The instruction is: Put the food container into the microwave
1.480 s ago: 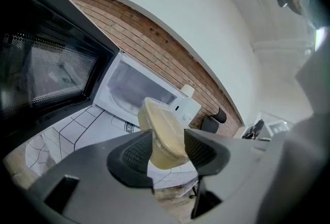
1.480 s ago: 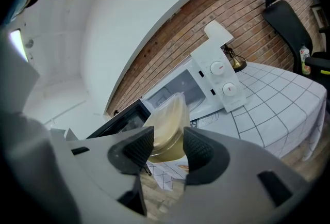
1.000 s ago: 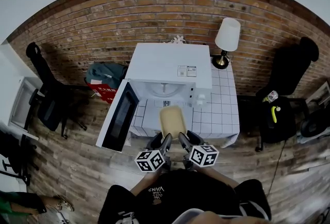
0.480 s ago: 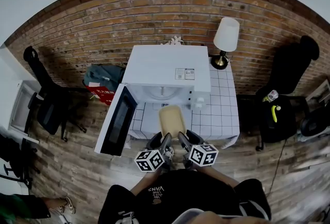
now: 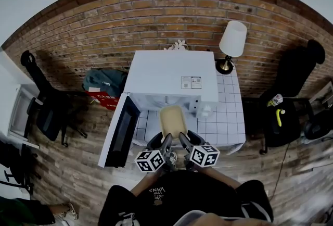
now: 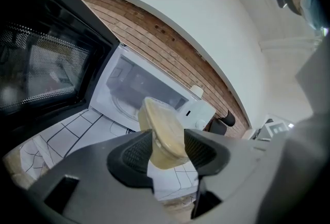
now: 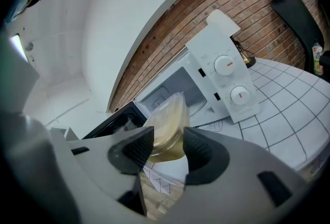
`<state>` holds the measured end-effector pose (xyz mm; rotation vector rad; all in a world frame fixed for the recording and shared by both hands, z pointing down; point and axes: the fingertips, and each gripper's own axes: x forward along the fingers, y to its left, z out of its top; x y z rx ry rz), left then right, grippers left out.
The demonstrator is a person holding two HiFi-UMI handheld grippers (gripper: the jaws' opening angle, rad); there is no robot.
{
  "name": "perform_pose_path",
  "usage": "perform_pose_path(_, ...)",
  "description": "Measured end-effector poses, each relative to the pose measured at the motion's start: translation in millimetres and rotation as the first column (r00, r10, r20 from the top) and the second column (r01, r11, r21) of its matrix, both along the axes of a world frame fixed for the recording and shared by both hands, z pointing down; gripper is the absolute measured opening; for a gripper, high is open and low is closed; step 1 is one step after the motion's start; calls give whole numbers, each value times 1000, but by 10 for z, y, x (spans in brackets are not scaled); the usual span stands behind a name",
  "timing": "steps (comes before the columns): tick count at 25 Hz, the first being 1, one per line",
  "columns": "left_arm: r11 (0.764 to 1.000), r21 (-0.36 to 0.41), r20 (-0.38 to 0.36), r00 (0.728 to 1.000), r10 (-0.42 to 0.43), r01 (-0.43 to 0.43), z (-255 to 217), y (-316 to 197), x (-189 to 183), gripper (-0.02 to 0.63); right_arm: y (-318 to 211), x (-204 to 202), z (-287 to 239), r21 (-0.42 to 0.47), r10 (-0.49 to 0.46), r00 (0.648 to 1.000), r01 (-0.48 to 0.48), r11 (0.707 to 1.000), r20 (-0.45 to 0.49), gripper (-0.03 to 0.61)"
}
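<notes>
A white tiled bench (image 5: 229, 115) was seen at the centre of the head view. It was set against a red brick wall (image 5: 156, 16) that arched across the upper frame, with a wooden floor (image 5: 73, 167) spread round it. A black chair (image 5: 46, 110) was placed at the left and a teal bag (image 5: 104, 82) lay on the floor just left of the bench. A lamp (image 5: 232, 42) with a white shade was stood at the bench's upper right corner.

The white microwave (image 5: 171, 76) was set on the bench, its dark door (image 5: 120, 130) swung wide toward the lower left and its pale cavity laid open. Two round knobs (image 7: 226, 65) were shown on its panel in the right gripper view.

The food container (image 5: 173, 121) – clear, lidded, filled with something pale yellow whose kind could not be told – was held just in front of the open cavity, above the bench's near edge. It was clamped at its near end by both grippers: the left gripper (image 6: 169, 146) was closed on one corner, the right gripper (image 7: 168, 146) on the other.
</notes>
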<state>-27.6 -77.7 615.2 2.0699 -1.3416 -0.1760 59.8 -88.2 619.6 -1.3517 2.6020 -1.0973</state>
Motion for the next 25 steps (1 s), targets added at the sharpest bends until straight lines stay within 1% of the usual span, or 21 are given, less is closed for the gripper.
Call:
perform_pose_path(8, 1000, -9, 7, 1000, 18, -18, 29, -295, -136, 199, -283, -136, 26, -5, 10, 1000, -10, 1000, -8, 163)
perform_pose_path(25, 998, -31, -18, 999, 47, -48, 202, -742, -303, 199, -690, -301, 197, -32, 53, 998, -54, 998, -19, 163)
